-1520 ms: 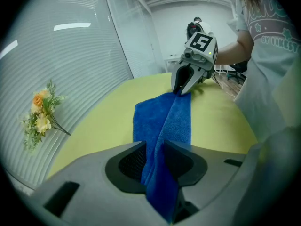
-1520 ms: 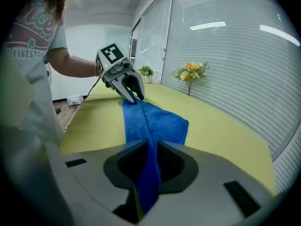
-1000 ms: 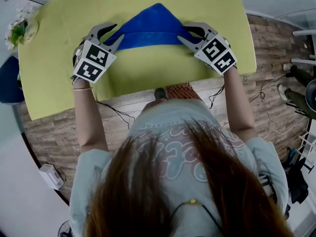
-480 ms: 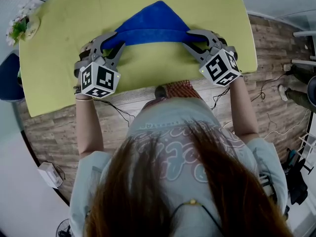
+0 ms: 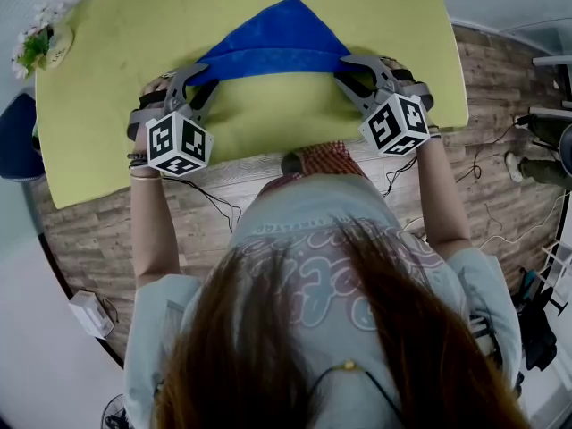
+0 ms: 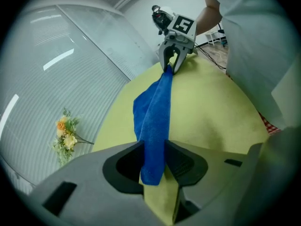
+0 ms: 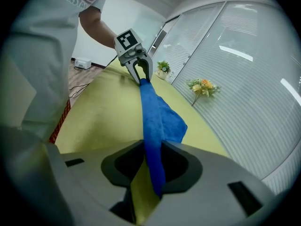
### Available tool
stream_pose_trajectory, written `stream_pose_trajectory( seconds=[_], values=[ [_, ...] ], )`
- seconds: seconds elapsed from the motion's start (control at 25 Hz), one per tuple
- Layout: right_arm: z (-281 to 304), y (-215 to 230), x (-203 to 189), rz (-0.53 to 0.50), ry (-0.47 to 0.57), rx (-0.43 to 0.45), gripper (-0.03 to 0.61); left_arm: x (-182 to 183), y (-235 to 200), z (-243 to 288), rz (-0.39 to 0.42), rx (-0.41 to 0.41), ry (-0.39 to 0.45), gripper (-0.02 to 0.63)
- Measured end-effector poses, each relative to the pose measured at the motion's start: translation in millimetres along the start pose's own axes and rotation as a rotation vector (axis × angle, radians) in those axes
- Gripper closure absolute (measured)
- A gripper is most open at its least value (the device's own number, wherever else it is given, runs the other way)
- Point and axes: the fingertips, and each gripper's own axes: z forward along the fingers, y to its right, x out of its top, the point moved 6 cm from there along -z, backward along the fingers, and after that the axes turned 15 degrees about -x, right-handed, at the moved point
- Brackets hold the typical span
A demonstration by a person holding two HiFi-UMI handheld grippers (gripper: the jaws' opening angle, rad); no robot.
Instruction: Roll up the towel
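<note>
A blue towel (image 5: 273, 45) lies on the yellow-green table (image 5: 125, 34), its near edge folded into a thick band stretched between both grippers. My left gripper (image 5: 204, 76) is shut on the band's left end; in the left gripper view the blue towel (image 6: 154, 126) passes between its jaws toward the right gripper (image 6: 172, 66). My right gripper (image 5: 344, 66) is shut on the band's right end; in the right gripper view the towel (image 7: 153, 135) runs from its jaws to the left gripper (image 7: 141, 74). Behind the band the towel's far corner points away from me.
A small bunch of flowers (image 5: 34, 50) stands at the table's far left corner, also seen as flowers (image 7: 202, 86) by the window blinds. The table's near edge (image 5: 232, 168) is just in front of the person's body. Cables lie on the wood floor (image 5: 500, 177).
Both grippers have rolled about their own axes with the towel's ends held, so the marker cubes now face differently. The folded band has shifted a little away from me.
</note>
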Motion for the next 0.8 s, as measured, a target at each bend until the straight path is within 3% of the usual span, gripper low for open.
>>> stream_pose_trajectory(
  seconds=[0.2, 0.4, 0.6, 0.8],
  values=[
    [3, 2, -1, 0.025, 0.005, 0.009, 0.465, 0, 4, 5, -0.010, -0.063, 0.002, 0.497],
    [8, 4, -3, 0.021, 0.000, 0.012, 0.500, 1, -3, 10, -0.009, -0.057, -0.014, 0.500],
    [8, 4, -4, 0.040, 0.014, 0.004, 0.537, -2, -5, 10, -0.060, -0.074, 0.014, 0.555],
    [6, 11, -5, 0.151, 0.013, 0.065, 0.545, -4, -8, 8, -0.099, -0.118, 0.022, 0.575]
  ],
)
